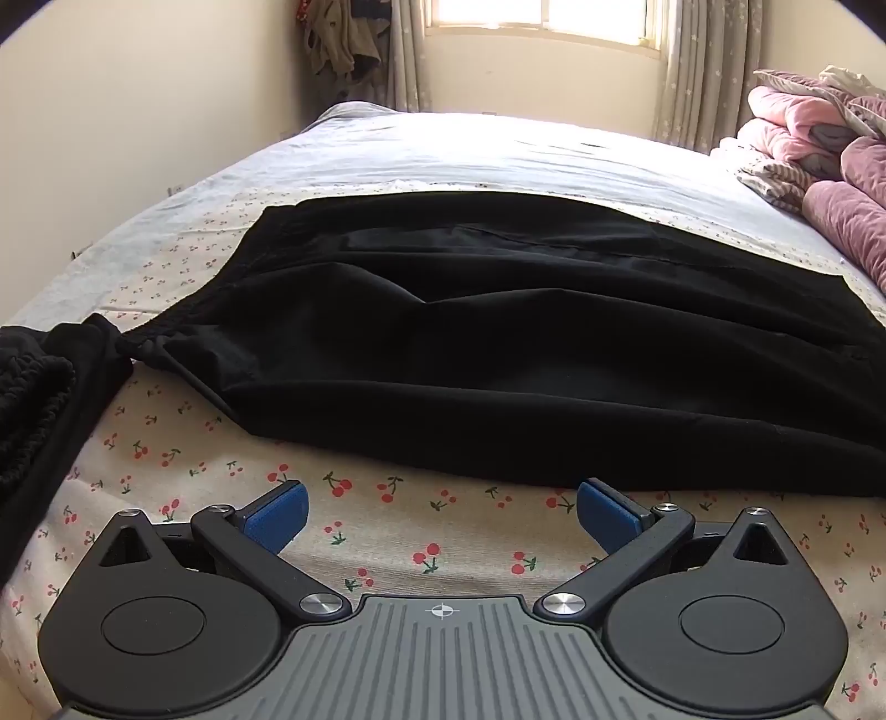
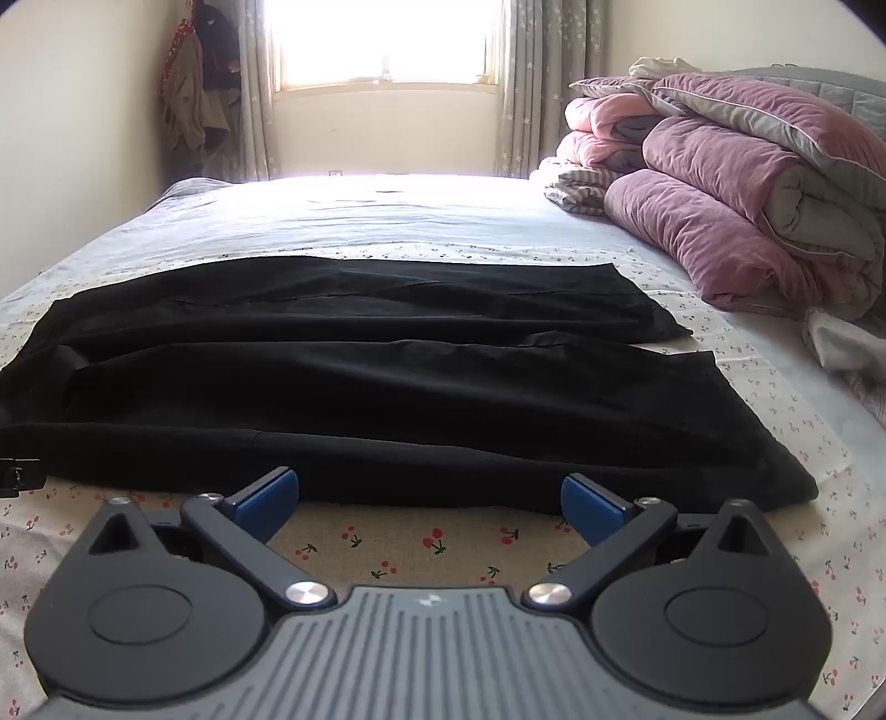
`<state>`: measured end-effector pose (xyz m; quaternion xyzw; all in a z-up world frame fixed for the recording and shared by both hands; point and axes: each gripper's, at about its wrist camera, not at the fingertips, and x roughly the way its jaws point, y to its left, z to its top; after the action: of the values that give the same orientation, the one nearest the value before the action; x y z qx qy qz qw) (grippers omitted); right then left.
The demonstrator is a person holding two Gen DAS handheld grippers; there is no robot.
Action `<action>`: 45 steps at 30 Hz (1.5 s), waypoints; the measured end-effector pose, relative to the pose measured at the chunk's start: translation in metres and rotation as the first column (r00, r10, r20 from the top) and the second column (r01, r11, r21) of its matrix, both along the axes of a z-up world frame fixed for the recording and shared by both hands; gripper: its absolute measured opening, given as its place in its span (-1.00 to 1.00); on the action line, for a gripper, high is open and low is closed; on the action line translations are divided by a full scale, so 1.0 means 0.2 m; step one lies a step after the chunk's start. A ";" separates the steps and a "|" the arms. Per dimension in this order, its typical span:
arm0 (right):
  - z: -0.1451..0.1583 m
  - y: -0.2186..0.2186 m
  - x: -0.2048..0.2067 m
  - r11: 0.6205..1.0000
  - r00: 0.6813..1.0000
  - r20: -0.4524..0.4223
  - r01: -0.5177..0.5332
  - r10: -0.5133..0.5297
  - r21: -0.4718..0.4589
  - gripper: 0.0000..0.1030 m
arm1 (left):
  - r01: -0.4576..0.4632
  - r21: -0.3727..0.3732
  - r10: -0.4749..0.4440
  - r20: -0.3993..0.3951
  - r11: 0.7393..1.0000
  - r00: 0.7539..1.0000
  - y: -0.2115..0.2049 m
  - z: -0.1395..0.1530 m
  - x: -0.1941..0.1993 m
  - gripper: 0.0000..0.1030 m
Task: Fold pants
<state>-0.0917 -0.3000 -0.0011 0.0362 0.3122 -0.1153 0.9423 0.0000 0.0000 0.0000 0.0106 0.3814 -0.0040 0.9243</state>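
Black pants (image 1: 498,343) lie flat across the bed, waistband with drawstring to the left, legs running right. In the right wrist view the same pants (image 2: 387,376) show both leg ends at the right. My left gripper (image 1: 442,518) is open, its blue pads just short of the near edge of the pants, nothing between them. My right gripper (image 2: 429,507) is open too, its blue fingertips (image 2: 584,507) level with the near hem edge, hovering over the cherry-print sheet (image 2: 432,543).
Another black garment (image 1: 39,399) lies bunched at the left edge of the bed. Pink and purple folded quilts (image 2: 747,194) are piled at the right. A window (image 2: 382,44) with curtains sits beyond the bed; clothes (image 2: 194,94) hang in the far corner.
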 end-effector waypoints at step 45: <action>0.00 -0.33 0.07 0.985 0.981 -0.106 0.170 -0.165 0.039 0.75 | -0.083 -0.126 0.076 -0.059 0.989 0.995 0.24 0.02 0.10 1.00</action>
<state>-0.0784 -0.3652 -0.0009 0.0789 0.3585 -0.1882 0.9109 0.0196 0.0479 0.0047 -0.0639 0.4055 0.0080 0.9118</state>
